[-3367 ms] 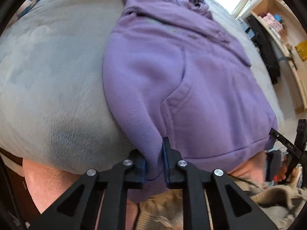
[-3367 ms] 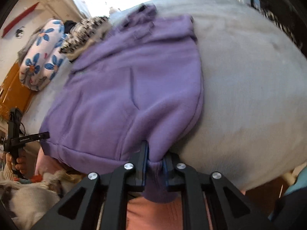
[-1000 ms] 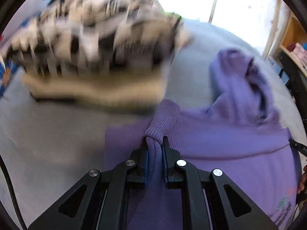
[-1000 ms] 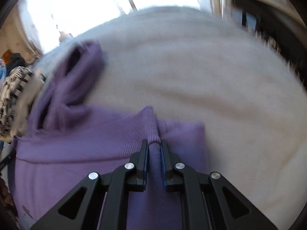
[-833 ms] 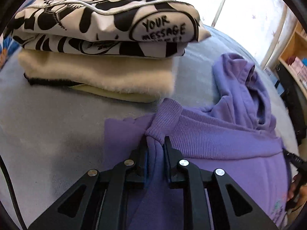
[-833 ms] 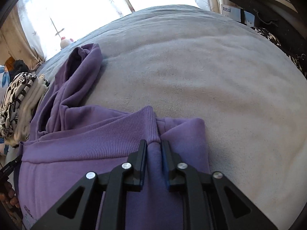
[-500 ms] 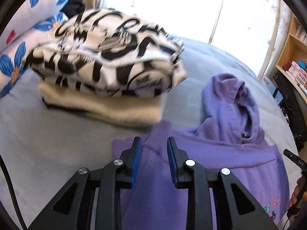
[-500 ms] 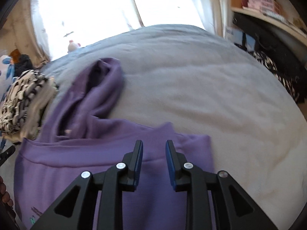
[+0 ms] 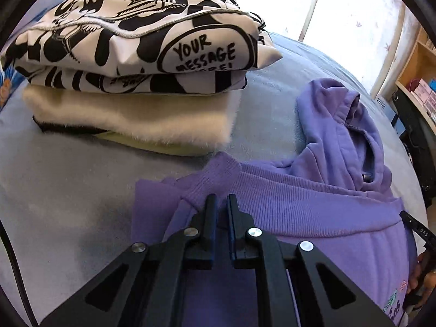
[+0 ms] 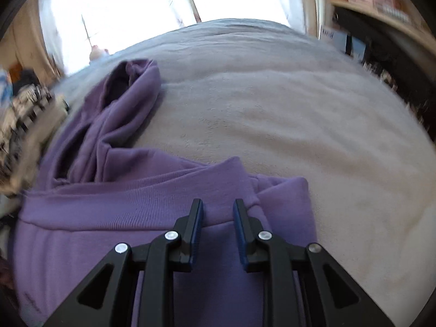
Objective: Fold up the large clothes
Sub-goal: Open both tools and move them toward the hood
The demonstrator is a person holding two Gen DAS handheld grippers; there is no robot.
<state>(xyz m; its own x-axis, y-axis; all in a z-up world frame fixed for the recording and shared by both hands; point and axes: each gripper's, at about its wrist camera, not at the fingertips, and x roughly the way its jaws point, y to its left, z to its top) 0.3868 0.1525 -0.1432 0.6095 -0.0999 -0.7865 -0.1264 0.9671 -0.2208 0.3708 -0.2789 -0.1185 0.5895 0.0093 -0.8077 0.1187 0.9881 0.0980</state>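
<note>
Since the earlier frame, both tongs let go of the purple fleece hoodie [image 9: 313, 207], folded on the grey blanket-covered bed [image 10: 286, 109], and have just been narrowing again. Left tongs [image 9: 222, 204] sit clenched over its ribbed hem; right tongs [image 10: 218, 209] stand released at lower centre, nothing between them.

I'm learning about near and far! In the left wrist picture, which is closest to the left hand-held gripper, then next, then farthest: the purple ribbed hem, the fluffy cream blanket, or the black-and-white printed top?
1. Purple ribbed hem: right at the tips of the left hand-held gripper.
2. Fluffy cream blanket: farther up, left, bottom of the stack.
3. Black-and-white printed top: farthest, on top of the stack.
</note>
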